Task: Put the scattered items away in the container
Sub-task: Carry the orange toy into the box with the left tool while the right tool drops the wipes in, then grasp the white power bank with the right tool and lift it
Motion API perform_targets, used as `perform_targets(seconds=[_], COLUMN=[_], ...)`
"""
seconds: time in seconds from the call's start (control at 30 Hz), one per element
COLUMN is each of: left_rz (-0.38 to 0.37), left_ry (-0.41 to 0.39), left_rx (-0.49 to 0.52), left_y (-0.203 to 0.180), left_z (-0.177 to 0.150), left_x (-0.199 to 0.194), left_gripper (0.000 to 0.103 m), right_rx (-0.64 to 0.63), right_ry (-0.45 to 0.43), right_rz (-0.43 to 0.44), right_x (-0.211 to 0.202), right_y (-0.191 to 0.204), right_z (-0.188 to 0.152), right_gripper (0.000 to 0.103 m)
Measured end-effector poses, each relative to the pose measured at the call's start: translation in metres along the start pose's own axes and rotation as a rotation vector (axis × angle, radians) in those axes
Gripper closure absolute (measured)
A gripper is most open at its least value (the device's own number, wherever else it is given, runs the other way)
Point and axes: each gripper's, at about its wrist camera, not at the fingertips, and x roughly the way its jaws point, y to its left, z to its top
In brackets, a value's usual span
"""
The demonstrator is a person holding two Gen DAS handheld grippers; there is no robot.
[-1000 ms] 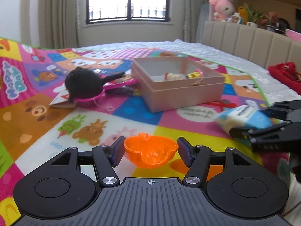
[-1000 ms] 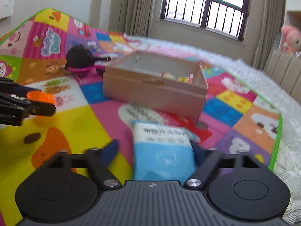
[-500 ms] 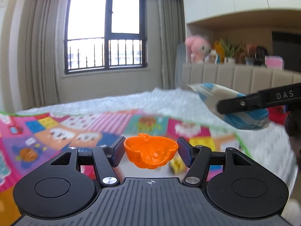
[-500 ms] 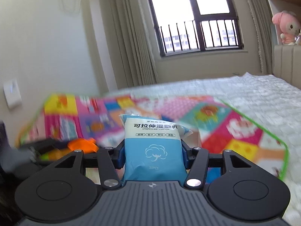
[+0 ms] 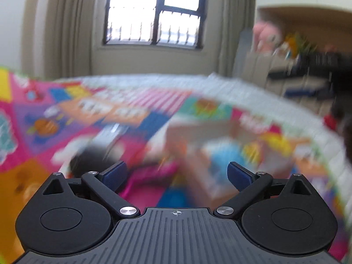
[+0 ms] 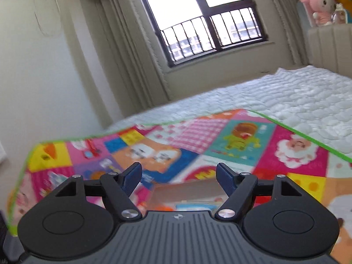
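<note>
Left gripper w/ jaws opening wide, nothing btwn the ribbed blue pads. Its view is badly smeared, but a pinkish cardboard box sits just beyond, w/ a soft blue packet blurred inside it. A dark round shape lies left of the box on the glossy patchwork play mat. Right gripper jaws also opening, empty. Box is low and near in that view, right under the fingers; a blue packet and an orange plastic piece show inside. Quilted white bedspread far right.
</note>
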Motion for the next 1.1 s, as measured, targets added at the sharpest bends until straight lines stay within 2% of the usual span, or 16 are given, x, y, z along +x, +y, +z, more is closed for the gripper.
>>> perform_targets(seconds=[0.13,0.3,0.37,0.4,0.43,0.5,0.6,0.67,0.73,0.87,1.0,1.07,1.1], left_rz=[0.049,0.097,0.09,0.081,0.074,0.063,0.048,0.034,0.027,-0.007,-0.034,-0.046,-0.05], left_ry=[0.049,0.006,-0.007,-0.013,-0.016,-0.022,-0.029,-0.051,-0.076,-0.092,-0.078,-0.069,-0.066], left_rx=[-0.077,-0.128,-0.139,-0.148,-0.157,-0.175,-0.189,-0.192,-0.205,-0.277,-0.337,-0.353,-0.36], left_y=[0.026,0.043,0.046,0.049,0.051,0.053,0.055,0.055,0.058,0.07,0.08,0.083,0.084], left_z=[-0.039,-0.051,-0.055,-0.057,-0.057,-0.063,-0.071,-0.074,-0.076,-0.079,-0.081,-0.081,-0.082], left_x=[-0.013,-0.034,-0.038,-0.038,-0.036,-0.036,-0.034,-0.037,-0.04,-0.042,-0.04,-0.039,-0.038], left_gripper=[0.0,0.0,0.0,0.0,0.0,0.0,0.0,0.0,0.0,0.0,0.0,0.0,0.0], right_rx=[-0.085,-0.219,-0.293,-0.327,-0.35,-0.357,-0.359,-0.291,-0.174,-0.017,-0.122,-0.163,-0.181], right_ry=[0.062,0.162,0.21,0.236,0.266,0.312,0.336,0.375,0.434,0.541,0.563,0.593,0.605], right_rz=[-0.052,-0.004,0.022,0.032,0.042,0.054,0.036,0.023,0.02,-0.016,-0.132,-0.162,-0.151], right_x=[0.013,0.044,0.062,0.071,0.082,0.105,0.14,0.173,0.21,0.292,0.351,0.369,0.371], right_y=[0.022,0.083,0.113,0.125,0.137,0.156,0.176,0.18,0.178,0.178,0.196,0.203,0.206], right_z=[-0.02,-0.038,-0.047,-0.051,-0.055,-0.059,-0.053,-0.039,-0.028,-0.029,-0.048,-0.057,-0.059], right_gripper=[0.028,0.028,0.038,0.054,0.061,0.061,0.061,0.054,0.034,0.026,0.019,0.021,0.039])
